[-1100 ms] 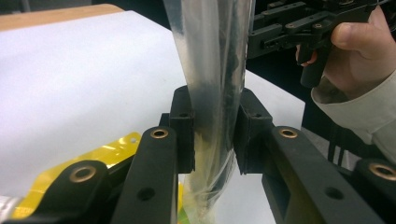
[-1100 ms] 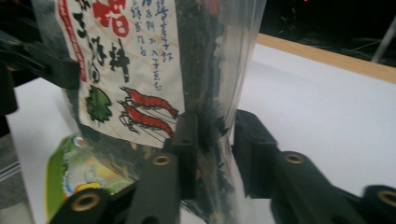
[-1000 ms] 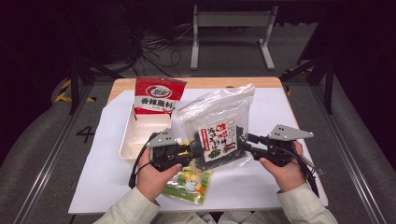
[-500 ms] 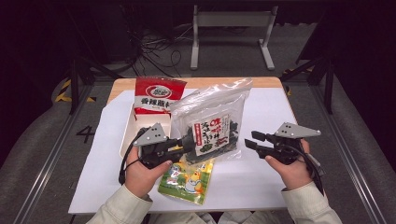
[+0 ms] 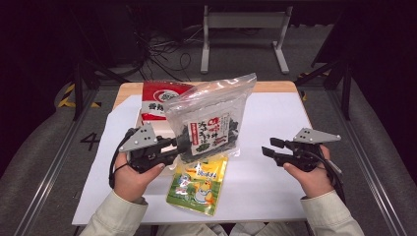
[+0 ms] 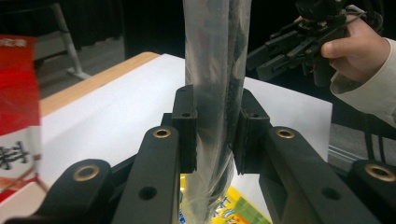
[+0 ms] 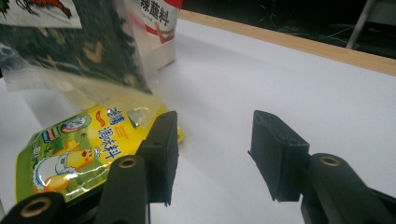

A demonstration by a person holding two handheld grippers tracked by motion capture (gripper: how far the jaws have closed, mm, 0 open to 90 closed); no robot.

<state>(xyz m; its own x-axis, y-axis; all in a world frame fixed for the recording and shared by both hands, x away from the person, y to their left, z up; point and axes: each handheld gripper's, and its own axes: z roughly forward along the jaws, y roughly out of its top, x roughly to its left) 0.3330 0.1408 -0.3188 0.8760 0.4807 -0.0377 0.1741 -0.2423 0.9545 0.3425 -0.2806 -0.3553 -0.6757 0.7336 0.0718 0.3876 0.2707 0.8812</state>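
— Clear plastic up top? High view first.
— Yes: zip bag (image 5: 212, 114) held upright by left gripper (image 5: 178, 146), over yellow pouch (image 5: 197, 183) on white sheet (image 5: 275, 187).
— Left gripper view?
— Pinching bag edge tight.
— Right gripper view?
— Right gripper (image 7: 212, 154) spread, holding nothing, beside pouch.

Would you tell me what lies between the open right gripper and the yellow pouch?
Bare white table cover, seen in the high view, separates the right gripper from the yellow pouch.
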